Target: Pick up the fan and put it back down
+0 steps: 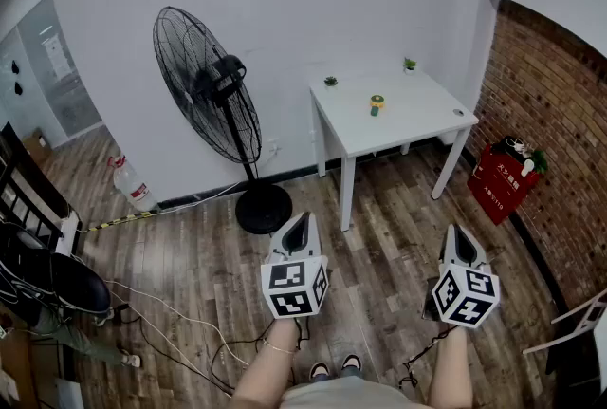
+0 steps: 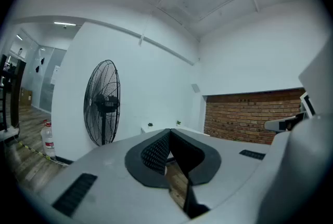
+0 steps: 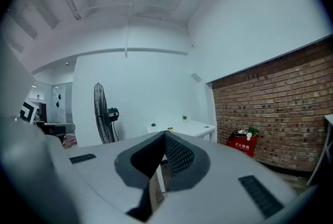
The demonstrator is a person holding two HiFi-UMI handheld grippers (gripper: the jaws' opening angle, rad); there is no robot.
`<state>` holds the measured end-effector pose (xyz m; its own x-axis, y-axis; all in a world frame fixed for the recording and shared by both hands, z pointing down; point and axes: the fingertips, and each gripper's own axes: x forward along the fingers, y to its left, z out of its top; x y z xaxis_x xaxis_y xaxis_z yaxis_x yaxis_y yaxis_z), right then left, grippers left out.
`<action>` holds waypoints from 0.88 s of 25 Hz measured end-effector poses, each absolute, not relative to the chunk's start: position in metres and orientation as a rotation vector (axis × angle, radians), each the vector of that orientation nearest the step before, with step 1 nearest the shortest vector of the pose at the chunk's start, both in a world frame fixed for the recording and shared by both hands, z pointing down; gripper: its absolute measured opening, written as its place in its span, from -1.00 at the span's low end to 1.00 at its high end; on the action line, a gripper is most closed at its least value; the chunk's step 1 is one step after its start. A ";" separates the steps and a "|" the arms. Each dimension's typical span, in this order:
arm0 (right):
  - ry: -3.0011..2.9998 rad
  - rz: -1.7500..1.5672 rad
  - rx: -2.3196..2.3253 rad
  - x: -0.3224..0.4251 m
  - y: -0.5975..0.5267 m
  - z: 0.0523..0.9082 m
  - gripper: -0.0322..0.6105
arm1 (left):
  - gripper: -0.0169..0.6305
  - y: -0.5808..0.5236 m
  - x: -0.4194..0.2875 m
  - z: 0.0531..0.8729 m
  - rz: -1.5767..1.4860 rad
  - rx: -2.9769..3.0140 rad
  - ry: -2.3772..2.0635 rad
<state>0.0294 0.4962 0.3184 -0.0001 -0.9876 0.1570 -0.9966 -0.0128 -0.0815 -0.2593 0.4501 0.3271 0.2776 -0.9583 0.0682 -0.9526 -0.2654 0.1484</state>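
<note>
The left gripper [image 1: 299,229] sits low centre of the head view and the right gripper [image 1: 462,244] at lower right, side by side and well apart, both pointing up the frame. Each has its jaws closed tip to tip with nothing between. The left forearm [image 1: 268,369] and right forearm [image 1: 448,367] rise from the bottom edge.

Left of the table [image 1: 417,118], the fan [image 2: 102,102] loses its base behind the left gripper [image 2: 169,132] in that gripper's view. On the table, a yellow thing [image 1: 377,102] is too small to tell. Right of it, the red box [image 1: 500,181] bears unreadable print.
</note>
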 end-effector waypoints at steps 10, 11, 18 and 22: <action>-2.180 0.302 2.178 0.034 0.499 0.322 -0.90 | -0.91 0.452 -0.254 0.326 -0.035 2.401 -1.787; -2.186 0.308 2.174 0.034 0.498 0.323 -0.90 | -0.91 0.451 -0.254 0.326 -0.037 2.403 -1.783; -2.176 0.310 2.181 0.036 0.499 0.323 -0.90 | -0.91 0.448 -0.254 0.330 -0.016 2.403 -1.767; -2.180 0.323 2.164 0.035 0.500 0.326 -0.90 | -0.91 0.445 -0.255 0.332 0.025 2.406 -1.765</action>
<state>0.0347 0.4997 0.3261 -0.0173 -0.9828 0.1841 -0.9939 -0.0032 -0.1105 -0.2550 0.4448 0.3322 0.3045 -0.9466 0.1061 -0.9492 -0.2922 0.1169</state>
